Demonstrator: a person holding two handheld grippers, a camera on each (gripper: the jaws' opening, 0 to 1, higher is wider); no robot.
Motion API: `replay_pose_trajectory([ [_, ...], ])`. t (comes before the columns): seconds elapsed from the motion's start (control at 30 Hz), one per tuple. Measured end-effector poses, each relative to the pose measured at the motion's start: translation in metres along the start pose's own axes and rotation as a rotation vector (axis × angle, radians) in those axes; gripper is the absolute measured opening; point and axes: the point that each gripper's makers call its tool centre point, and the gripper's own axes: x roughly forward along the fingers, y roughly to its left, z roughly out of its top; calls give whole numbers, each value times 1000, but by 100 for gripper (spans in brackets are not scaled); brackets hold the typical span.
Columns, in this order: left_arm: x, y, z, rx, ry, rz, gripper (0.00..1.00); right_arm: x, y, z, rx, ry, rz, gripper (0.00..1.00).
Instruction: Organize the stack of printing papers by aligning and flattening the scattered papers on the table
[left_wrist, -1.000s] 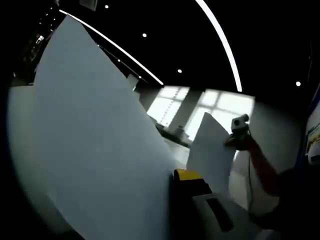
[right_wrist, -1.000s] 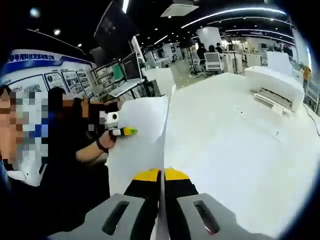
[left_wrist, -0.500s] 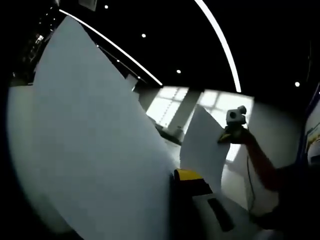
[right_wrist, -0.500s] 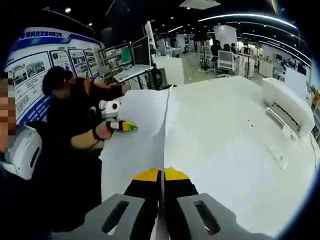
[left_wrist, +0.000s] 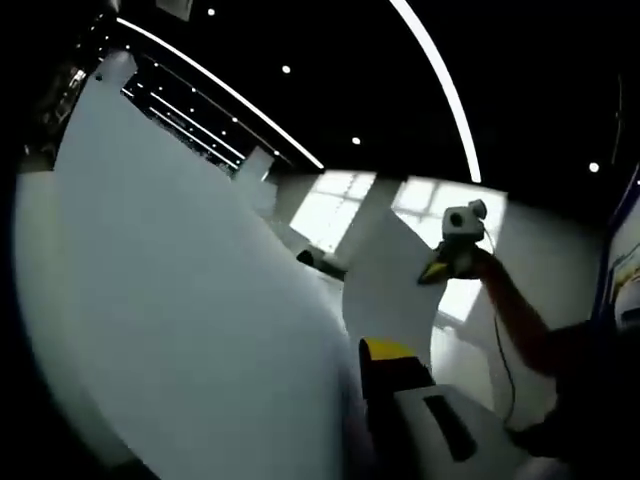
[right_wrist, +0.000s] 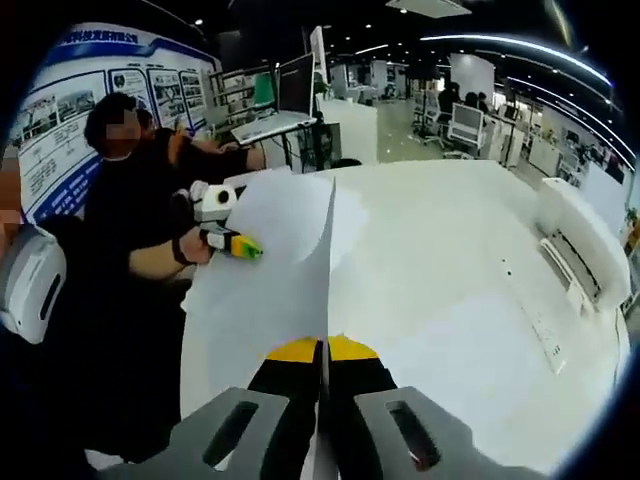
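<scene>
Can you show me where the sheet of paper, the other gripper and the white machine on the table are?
sheet of paper (right_wrist: 265, 270), right gripper view, on its flat middle.
left gripper (right_wrist: 248, 250), right gripper view, at its yellow tips on the paper's edge.
white machine (right_wrist: 585, 250), right gripper view, on its top cover.

In the left gripper view, a sheet of paper (left_wrist: 190, 330) blocked most of the scene, hiding one jaw of the left gripper (left_wrist: 385, 352) and the table beneath. The room behind lay dim, its windows (left_wrist: 390, 215) blurred. In the right gripper view, the right gripper (right_wrist: 322, 350) stood clamped on the paper's edge, its lower body cut off at the frame. Wall posters (right_wrist: 100, 85) carried print too small to read. The printer (right_wrist: 585, 245) ran partly off the edge.
</scene>
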Motion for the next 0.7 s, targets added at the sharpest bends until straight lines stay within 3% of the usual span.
replay_pose_trajectory([
  [0.4, 1, -5, 0, -8, 2, -18, 24, 12, -1, 7, -45, 45, -20, 0],
  [0.53, 1, -5, -1, 0, 8, -21, 25, 18, 8, 14, -101, 44, 7, 0],
  [0.7, 2, -5, -2, 10, 15, -20, 25, 26, -3, 23, -172, 72, 5, 0],
])
